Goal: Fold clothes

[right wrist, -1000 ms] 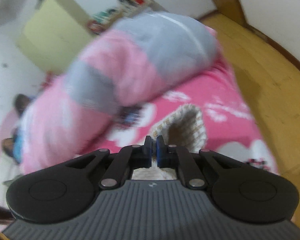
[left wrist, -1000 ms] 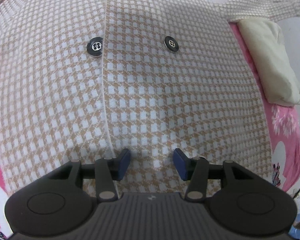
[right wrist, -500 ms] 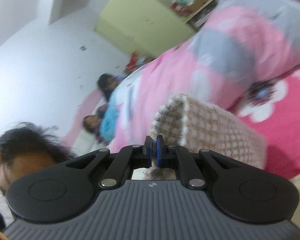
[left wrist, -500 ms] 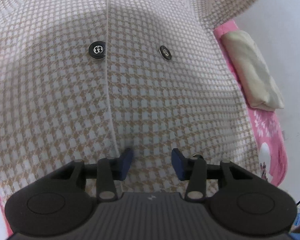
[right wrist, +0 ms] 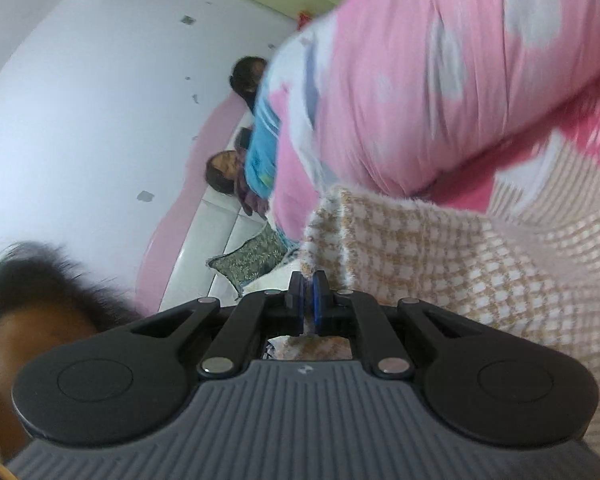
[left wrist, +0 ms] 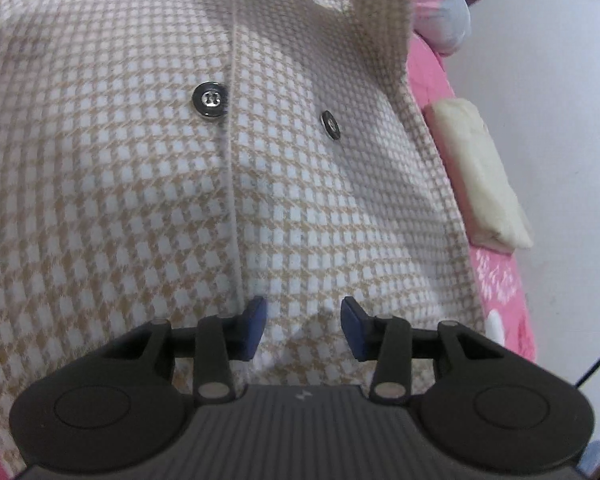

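A beige-and-white checked knit cardigan (left wrist: 140, 184) with two dark buttons (left wrist: 209, 100) lies flat on a pink bed. My left gripper (left wrist: 302, 329) is open, low over the cardigan's lower front, its blue pads either side of a small fold of fabric. My right gripper (right wrist: 307, 304) is shut on the cuff of the cardigan's sleeve (right wrist: 412, 248) and holds it up in the air. The lifted sleeve also shows in the left wrist view (left wrist: 380, 12), rising at the top right.
A folded cream cloth (left wrist: 480, 176) lies on the pink bedsheet (left wrist: 500, 288) at the bed's right edge. A rolled pink-and-grey quilt (right wrist: 440, 72) is beyond the sleeve. A person's head (right wrist: 28, 304) is close at the lower left of the right wrist view.
My right gripper has lifted the sleeve and swung it over towards the cardigan's body. The left gripper has stayed open on the lower front, shifting only slightly.
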